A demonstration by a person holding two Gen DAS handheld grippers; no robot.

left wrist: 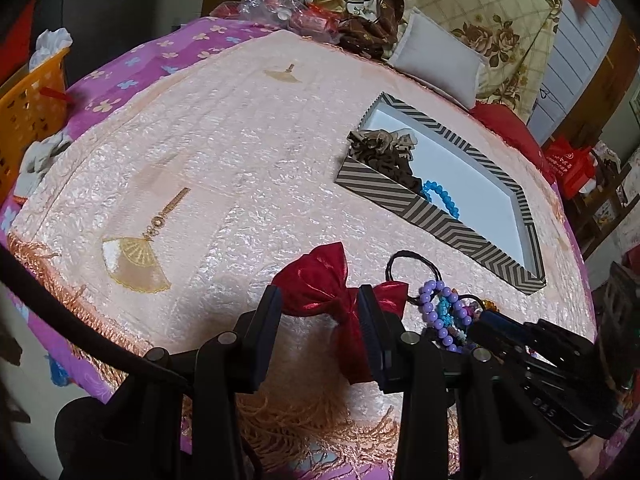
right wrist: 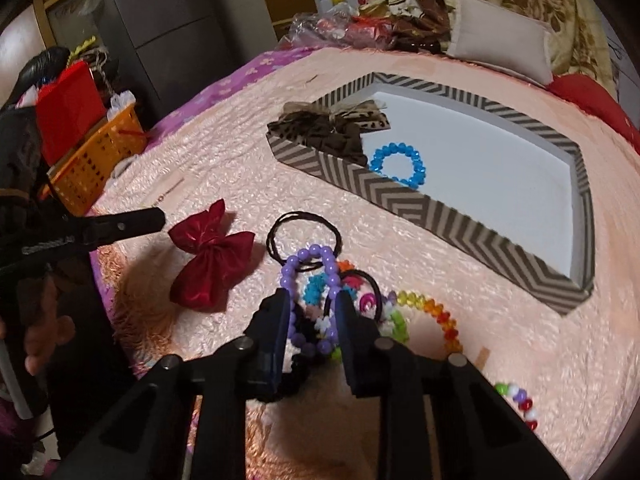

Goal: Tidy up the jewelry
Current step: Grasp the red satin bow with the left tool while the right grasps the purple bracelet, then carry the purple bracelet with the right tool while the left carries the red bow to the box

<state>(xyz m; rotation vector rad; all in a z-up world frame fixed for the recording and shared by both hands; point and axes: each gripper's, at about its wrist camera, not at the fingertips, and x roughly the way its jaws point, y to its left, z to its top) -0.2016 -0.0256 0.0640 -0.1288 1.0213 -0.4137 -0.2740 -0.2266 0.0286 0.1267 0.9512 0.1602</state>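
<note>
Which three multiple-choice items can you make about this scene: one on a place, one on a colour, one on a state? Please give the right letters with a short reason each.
1. Where does the blue bead bracelet lie?
A. inside the striped box
B. on the pink cover beside the red bow
C. in the orange basket

2. What colour is the bead bracelet between the right gripper's fingers?
A. green
B. purple
C. white

3. How do the left gripper's fingers stand?
A. apart, on either side of the red bow
C. out of view
B. pressed shut with nothing between them

Answers:
1 A: the blue bead bracelet rests on the white floor of the striped box, next to the brown hair bows.
2 B: the purple bracelet lies between the fingers of the right gripper.
3 A: the left gripper is open around the red bow.
</note>
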